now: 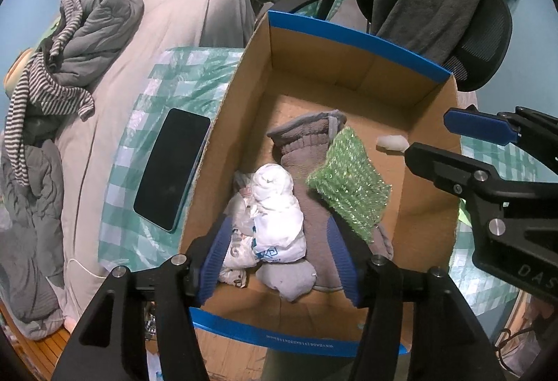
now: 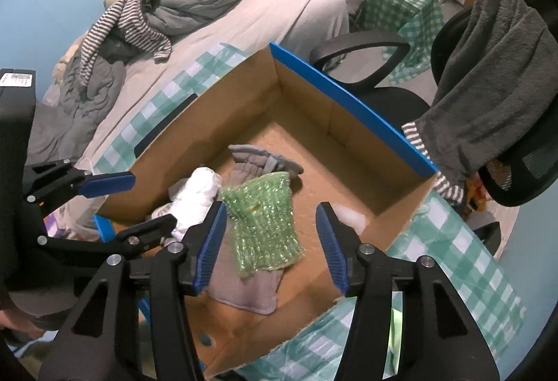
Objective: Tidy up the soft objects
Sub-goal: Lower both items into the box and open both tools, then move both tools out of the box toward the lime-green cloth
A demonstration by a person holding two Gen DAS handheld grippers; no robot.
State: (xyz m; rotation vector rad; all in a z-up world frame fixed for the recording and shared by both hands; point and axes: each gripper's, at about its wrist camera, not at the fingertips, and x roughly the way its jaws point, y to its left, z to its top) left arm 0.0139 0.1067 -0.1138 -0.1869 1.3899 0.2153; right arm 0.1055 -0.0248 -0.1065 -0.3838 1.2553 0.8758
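Blue-padded, our left gripper hangs parted over the white sock bundle lying in the cardboard box, pads clear of it, likely just let go; its lower folds hide behind the fingers. From the right wrist, our right gripper gapes released above the green sparkly cloth on a grey towel, whose extent stays covered.
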